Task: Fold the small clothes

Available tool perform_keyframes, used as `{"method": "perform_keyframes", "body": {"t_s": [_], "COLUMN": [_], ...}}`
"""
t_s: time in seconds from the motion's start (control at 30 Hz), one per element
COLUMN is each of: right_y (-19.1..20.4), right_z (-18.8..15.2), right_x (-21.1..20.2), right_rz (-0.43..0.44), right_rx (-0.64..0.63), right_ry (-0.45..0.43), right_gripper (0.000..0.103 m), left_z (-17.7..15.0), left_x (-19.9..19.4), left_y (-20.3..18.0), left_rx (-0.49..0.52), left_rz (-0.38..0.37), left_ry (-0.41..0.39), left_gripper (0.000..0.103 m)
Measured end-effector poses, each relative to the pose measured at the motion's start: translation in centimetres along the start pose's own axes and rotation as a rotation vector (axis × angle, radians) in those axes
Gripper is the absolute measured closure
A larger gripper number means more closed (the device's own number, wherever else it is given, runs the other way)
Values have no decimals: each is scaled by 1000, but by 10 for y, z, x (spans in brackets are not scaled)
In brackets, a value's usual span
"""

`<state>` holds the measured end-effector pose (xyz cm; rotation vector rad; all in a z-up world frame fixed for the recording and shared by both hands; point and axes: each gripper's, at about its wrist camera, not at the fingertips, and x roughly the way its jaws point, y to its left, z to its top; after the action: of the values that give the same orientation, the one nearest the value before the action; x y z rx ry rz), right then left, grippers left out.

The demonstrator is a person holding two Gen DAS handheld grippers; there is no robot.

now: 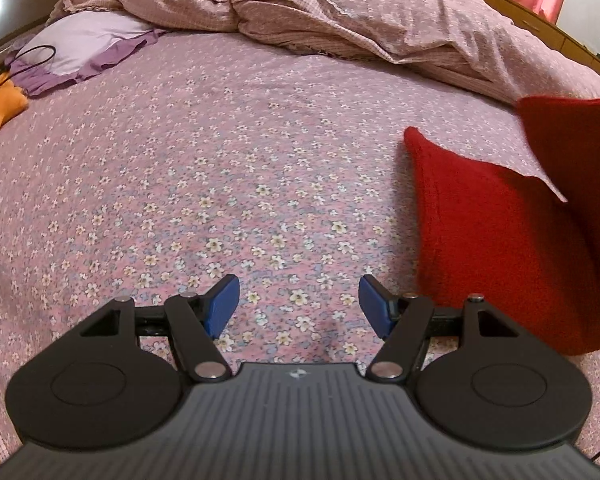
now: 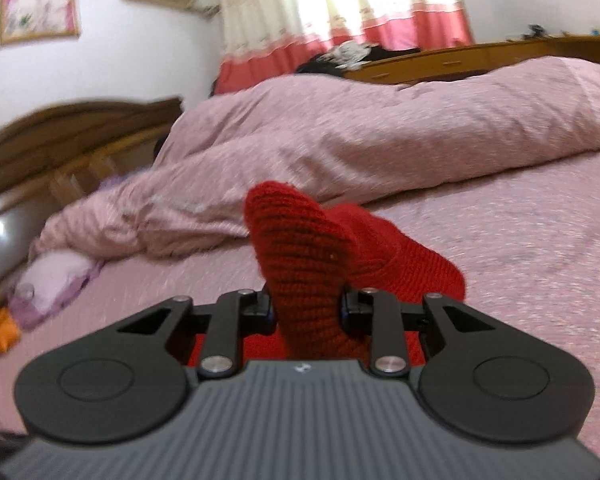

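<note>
A red knitted garment (image 1: 495, 236) lies on the flowered bedsheet (image 1: 220, 160) at the right of the left wrist view, with one part lifted up at the far right edge. My left gripper (image 1: 298, 306) is open and empty, low over the sheet, just left of the garment. My right gripper (image 2: 307, 312) is shut on a bunched fold of the red knitted garment (image 2: 300, 248) and holds it up above the bed; the rest trails down behind it.
A rumpled pink duvet (image 1: 339, 12) lies across the far side of the bed. A lilac pillow (image 1: 76, 44) and an orange cushion (image 1: 0, 104) with a black cable sit at the far left. A wooden headboard (image 2: 68, 128) and a curtained window (image 2: 339, 4) stand beyond.
</note>
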<state>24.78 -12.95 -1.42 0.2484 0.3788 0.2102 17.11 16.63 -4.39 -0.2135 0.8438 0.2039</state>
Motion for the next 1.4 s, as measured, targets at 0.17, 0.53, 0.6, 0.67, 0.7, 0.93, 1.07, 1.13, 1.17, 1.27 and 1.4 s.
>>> {"method": "perform_keyframes", "body": {"t_s": [0.17,0.53,0.6,0.67,0.7,0.93,1.07,1.13,1.17,1.27,1.4], "right_y": [29,61,73,84,88,91,88,86,85,84,71], "right_z": [-30,-27,-28,-36,-42,-75,-71,-69,-69,-66,-57], "right_x": [18,2,-1,0,2,4,-5,-11,-14,-29,-50], "right_rz": [33,33,71,106,124,174,195,214,224,248,275], "right_rx": [-115,-264,-312,-347,-354,-351,-298,-272,-258,-202,-93], "right_ry": [80,-20,-27,-12,6,87,104,112,114,114,111], "right_gripper": [73,73,73,73,73,70,58,53,50,49,49], "left_z": [-1,-2,-2,-1,-2,-1,2,4,5,8,18], "left_x": [1,4,5,5,4,0,-5,-7,-9,-16,-32], "left_y": [8,24,27,29,30,34,33,31,29,22,12], "left_rx": [-13,-47,-59,-71,-72,-60,-77,-84,-83,-67,-42], "left_rz": [4,14,12,8,7,17,-10,-30,-37,-52,-73], "left_ry": [1,7,9,11,11,-1,-7,-7,-7,-22,-64], "left_gripper": [32,32,32,32,32,32,32,32,32,32,32]}}
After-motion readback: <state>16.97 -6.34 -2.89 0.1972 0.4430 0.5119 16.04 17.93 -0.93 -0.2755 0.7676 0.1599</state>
